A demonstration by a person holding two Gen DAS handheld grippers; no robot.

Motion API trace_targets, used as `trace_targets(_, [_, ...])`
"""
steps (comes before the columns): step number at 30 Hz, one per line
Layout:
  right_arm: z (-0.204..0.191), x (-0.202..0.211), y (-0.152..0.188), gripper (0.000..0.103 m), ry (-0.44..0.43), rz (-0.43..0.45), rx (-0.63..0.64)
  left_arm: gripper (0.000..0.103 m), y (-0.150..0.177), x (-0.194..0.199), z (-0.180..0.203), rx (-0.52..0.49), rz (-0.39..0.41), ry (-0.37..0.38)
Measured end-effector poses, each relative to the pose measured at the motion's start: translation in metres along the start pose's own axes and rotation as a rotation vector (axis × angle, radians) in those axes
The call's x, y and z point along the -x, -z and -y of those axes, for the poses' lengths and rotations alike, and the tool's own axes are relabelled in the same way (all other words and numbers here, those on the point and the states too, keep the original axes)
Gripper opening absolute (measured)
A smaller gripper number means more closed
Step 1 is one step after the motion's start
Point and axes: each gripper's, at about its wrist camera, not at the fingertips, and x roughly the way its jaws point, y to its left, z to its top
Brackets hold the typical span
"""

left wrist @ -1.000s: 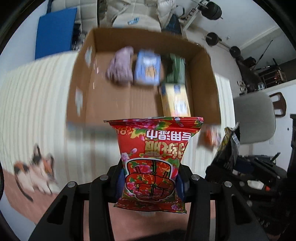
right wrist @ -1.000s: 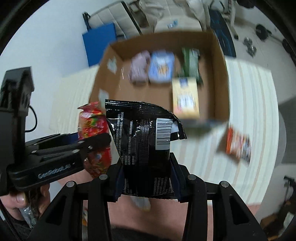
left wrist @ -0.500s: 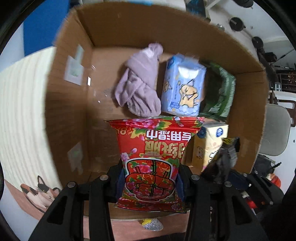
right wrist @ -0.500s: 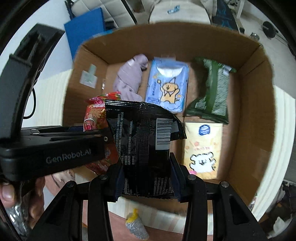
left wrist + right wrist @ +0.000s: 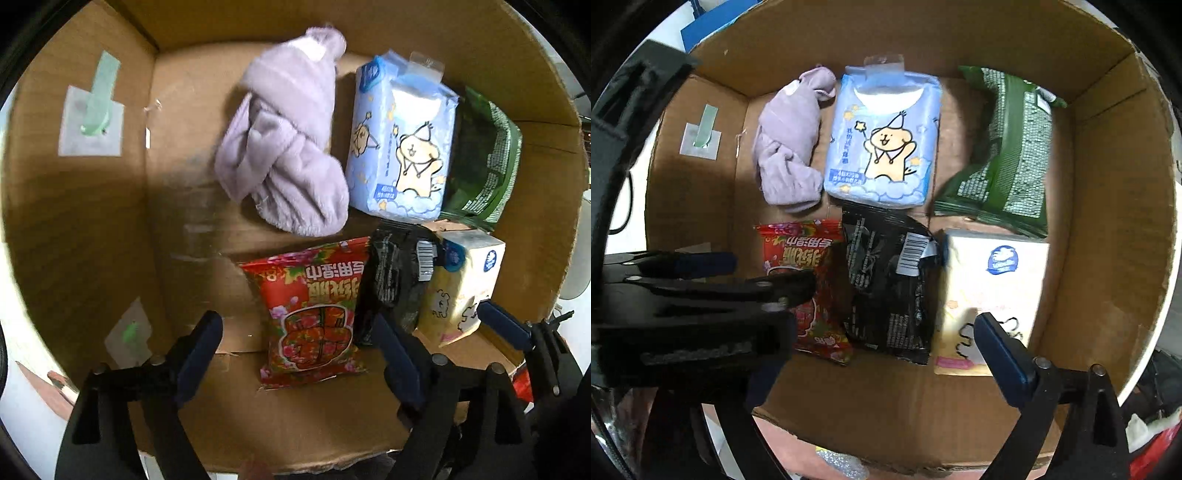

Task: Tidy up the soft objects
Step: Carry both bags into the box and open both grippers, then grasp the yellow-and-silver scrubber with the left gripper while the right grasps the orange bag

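Note:
A cardboard box (image 5: 74, 206) fills both views. On its floor lie a red flowered packet (image 5: 314, 314) (image 5: 809, 280) and a black packet (image 5: 399, 280) (image 5: 890, 284), side by side. My left gripper (image 5: 295, 339) is open, its fingers either side of the red packet and not touching it. My right gripper (image 5: 886, 332) is open over the black packet; its left finger is hidden behind the left gripper's body (image 5: 683, 306). Behind them lie a lilac plush cloth (image 5: 288, 155) (image 5: 790, 144), a blue tissue pack (image 5: 402, 147) (image 5: 882, 140), a green packet (image 5: 484, 162) (image 5: 1004, 155) and a cream tissue pack (image 5: 461, 280) (image 5: 990, 295).
The box walls rise close on the left (image 5: 687, 184), far (image 5: 923, 40) and right (image 5: 1115, 206) sides. Taped labels (image 5: 92, 125) stick to the left wall. A striped cloth edge and a silvery wrapper (image 5: 842, 465) show below the box's near rim.
Both grippers moved down into the box and opened. The red packet and the black packet were let go and now lie on the box floor.

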Motion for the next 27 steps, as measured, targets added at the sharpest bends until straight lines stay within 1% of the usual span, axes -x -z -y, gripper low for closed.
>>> trace_targets(3, [-0.002, 0.007, 0.0, 0.103, 0.012, 0.009, 0.004, 0.098, 0.006, 0.013, 0.003, 0.004, 0.038, -0.009])
trace_targets(7, [0.002, 0.028, 0.006, 0.103, 0.048, 0.053, 0.007, 0.099, 0.016, 0.038, 0.009, 0.005, 0.114, -0.029])
trace_targets(9, [0.008, 0.042, 0.012, 0.103, 0.064, 0.08, 0.004, 0.099, 0.025, 0.053, 0.018, 0.007, 0.16, -0.055])
trace_targets(13, [0.016, 0.072, 0.029, 0.103, 0.065, 0.135, 0.012, 0.099, 0.044, 0.084, 0.035, -0.018, 0.265, -0.096])
trace_targets(15, [0.022, 0.087, 0.04, 0.103, 0.038, 0.166, 0.013, 0.099, 0.062, 0.1, 0.043, -0.024, 0.331, -0.118])
trace_targets(16, [0.027, 0.096, 0.049, 0.103, 0.022, 0.186, 0.015, 0.099, 0.075, 0.108, 0.045, -0.028, 0.367, -0.132])
trace_targets(17, [0.033, 0.101, 0.055, 0.103, 0.011, 0.204, 0.015, 0.099, 0.088, 0.115, 0.044, -0.028, 0.396, -0.135])
trace_targets(18, [0.035, 0.108, 0.069, 0.103, -0.005, 0.227, 0.011, 0.099, 0.105, 0.122, 0.037, -0.017, 0.434, -0.135])
trace_targets(20, [0.043, 0.115, 0.085, 0.103, -0.027, 0.253, 0.005, 0.099, 0.134, 0.124, 0.033, 0.022, 0.483, -0.123])
trace_targets(22, [0.059, 0.117, 0.111, 0.103, -0.047, 0.278, -0.012, 0.099, 0.166, 0.118, 0.029, 0.068, 0.498, -0.095])
trace_targets(24, [0.072, 0.111, 0.133, 0.103, -0.059, 0.283, -0.03, 0.099, 0.198, 0.098, 0.022, 0.119, 0.494, -0.06])
trace_targets(25, [0.081, 0.106, 0.146, 0.103, -0.062, 0.284, -0.041, 0.099, 0.21, 0.092, 0.018, 0.139, 0.484, -0.052])
trace_targets(27, [0.096, 0.097, 0.166, 0.103, -0.049, 0.282, -0.058, 0.099, 0.231, 0.065, 0.013, 0.169, 0.429, -0.045])
